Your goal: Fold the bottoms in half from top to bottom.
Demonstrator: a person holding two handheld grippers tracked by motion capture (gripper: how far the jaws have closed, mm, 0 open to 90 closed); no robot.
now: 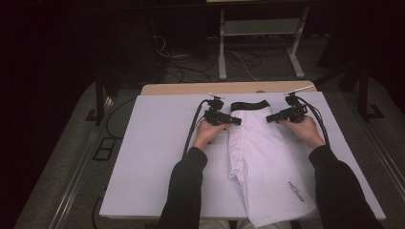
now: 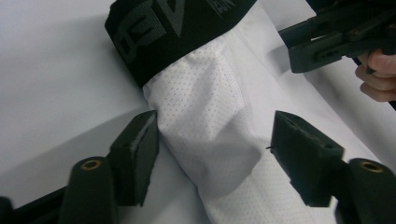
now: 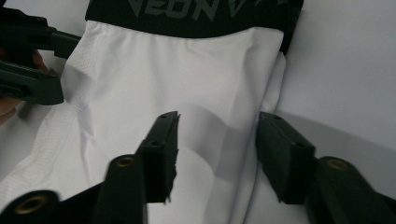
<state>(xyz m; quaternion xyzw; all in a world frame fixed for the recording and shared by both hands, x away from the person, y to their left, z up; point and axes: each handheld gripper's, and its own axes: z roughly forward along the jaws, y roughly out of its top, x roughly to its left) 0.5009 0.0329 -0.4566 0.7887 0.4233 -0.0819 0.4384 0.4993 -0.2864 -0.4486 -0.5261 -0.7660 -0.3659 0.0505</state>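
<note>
We start with the white mesh shorts, folded in half lengthwise and lying flat on the pale table cover, black waistband at the far end, hem running off the near edge toward us. That long axis is the whole story: it runs straight away from us, and we stand one gripper on each side of it, up at the waistband end.

On the left, our left gripper has its jaws spread wide, and in the left gripper view the folded edge of the shorts sits right between them, just below the waistband; the pads are apart from the cloth, nothing pinched yet. On the right, our right gripper is spread as well, straddling the opposite edge of the shorts, with the waistband just beyond the tips.

Both look about equally near, facing each other across the garment. We judge the next move is to close on both side edges together and carry the waistband end down along that axis toward the hem.
</note>
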